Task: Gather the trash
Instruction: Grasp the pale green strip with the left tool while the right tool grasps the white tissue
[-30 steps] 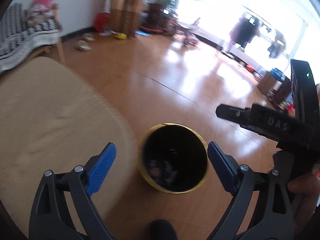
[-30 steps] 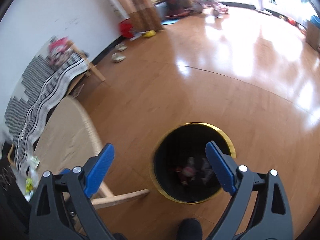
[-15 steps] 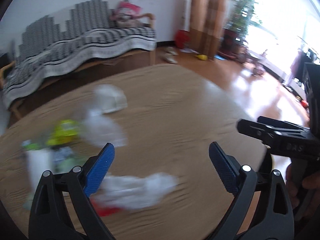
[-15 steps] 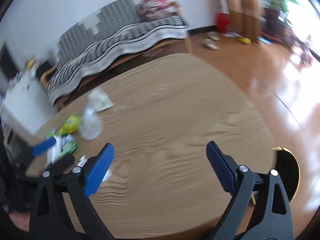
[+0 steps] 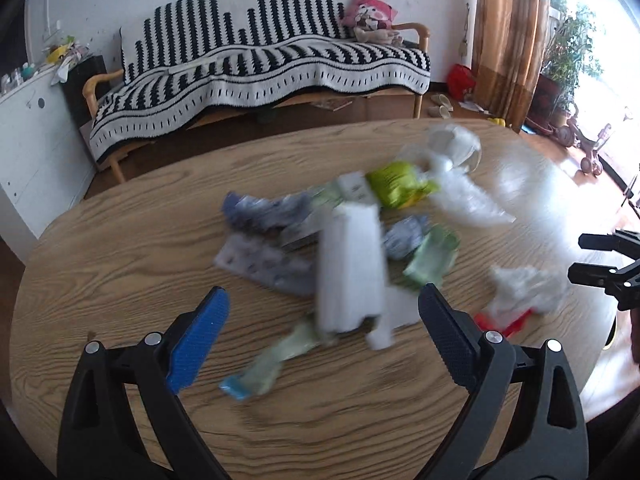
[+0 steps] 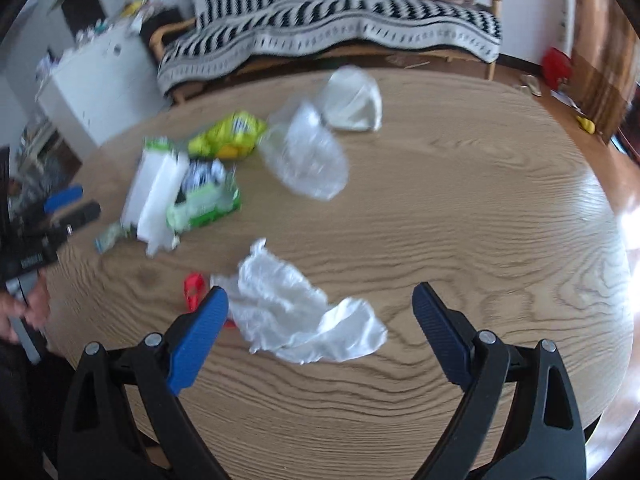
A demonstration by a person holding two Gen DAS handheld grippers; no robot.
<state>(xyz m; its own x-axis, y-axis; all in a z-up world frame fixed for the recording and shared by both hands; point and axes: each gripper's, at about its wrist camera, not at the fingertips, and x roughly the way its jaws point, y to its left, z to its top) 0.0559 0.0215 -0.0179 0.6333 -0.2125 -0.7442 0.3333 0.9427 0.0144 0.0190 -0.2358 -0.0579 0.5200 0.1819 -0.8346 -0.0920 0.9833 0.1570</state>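
Observation:
Trash lies scattered on a round wooden table (image 5: 120, 248). In the left wrist view my left gripper (image 5: 324, 340) is open and empty, just short of a white carton (image 5: 350, 264), a grey blister pack (image 5: 260, 264) and green wrappers (image 5: 430, 260). In the right wrist view my right gripper (image 6: 320, 336) is open and empty, with a crumpled white plastic bag (image 6: 292, 312) between its fingers and a red scrap (image 6: 194, 286) beside it. Farther off lie a clear plastic bag (image 6: 308, 160), a yellow-green packet (image 6: 230, 134) and the white carton (image 6: 154, 196).
A sofa with a black-and-white striped throw (image 5: 260, 60) stands behind the table. A white cabinet (image 6: 100, 76) is at the left. The table edge (image 6: 624, 280) drops to a wooden floor at the right. The left gripper shows at the left of the right wrist view (image 6: 68, 208).
Both grippers swung from above the black bin on the floor to the table. They now face the trash pile, still open and empty.

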